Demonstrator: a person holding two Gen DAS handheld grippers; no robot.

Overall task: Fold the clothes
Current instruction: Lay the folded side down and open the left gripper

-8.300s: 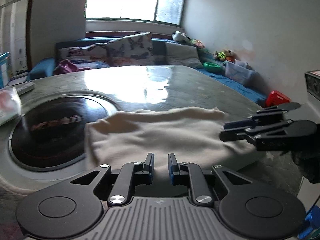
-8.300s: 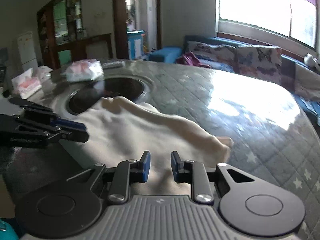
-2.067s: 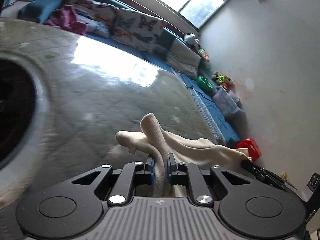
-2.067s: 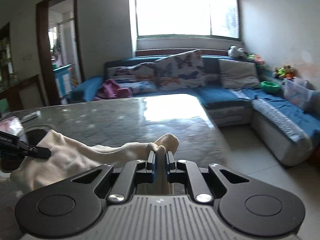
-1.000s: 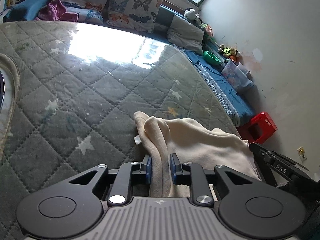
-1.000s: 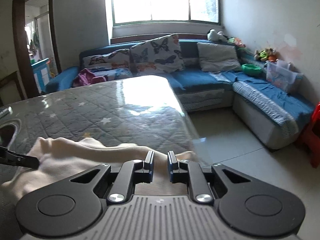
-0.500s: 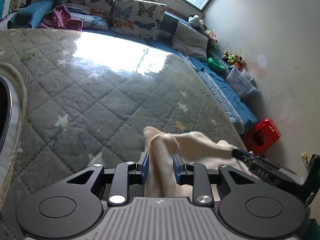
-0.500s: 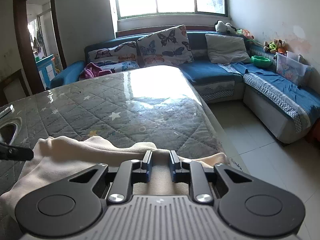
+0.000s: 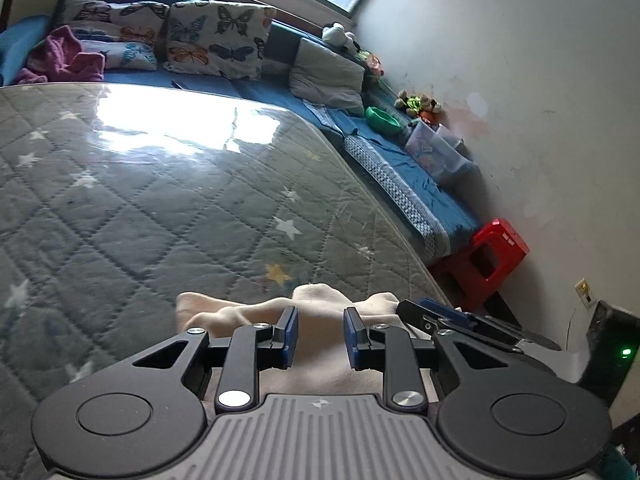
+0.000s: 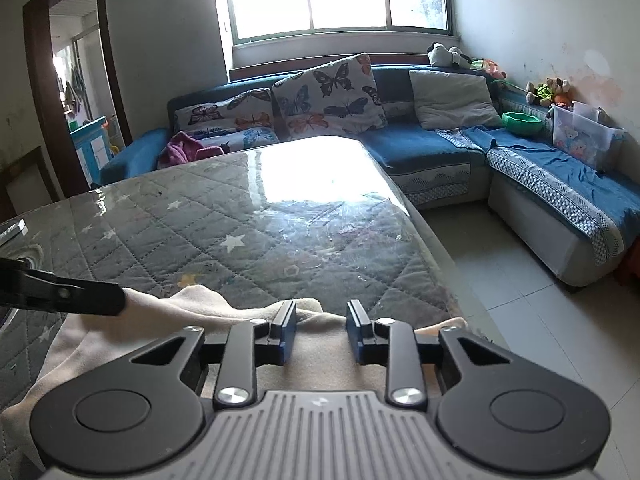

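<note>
Cloth under left claw, beneath opening right claw

We found no readable text, label, brand or number in either view. Only a small compass-like emblem stood on the ribbed grey body of each gripper, and it carried no letters.

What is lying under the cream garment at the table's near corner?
The cream garment rests on the grey quilted star-pattern table cover, under a clear glossy sheet. Whatever lies directly beneath the cloth is hidden.
</note>
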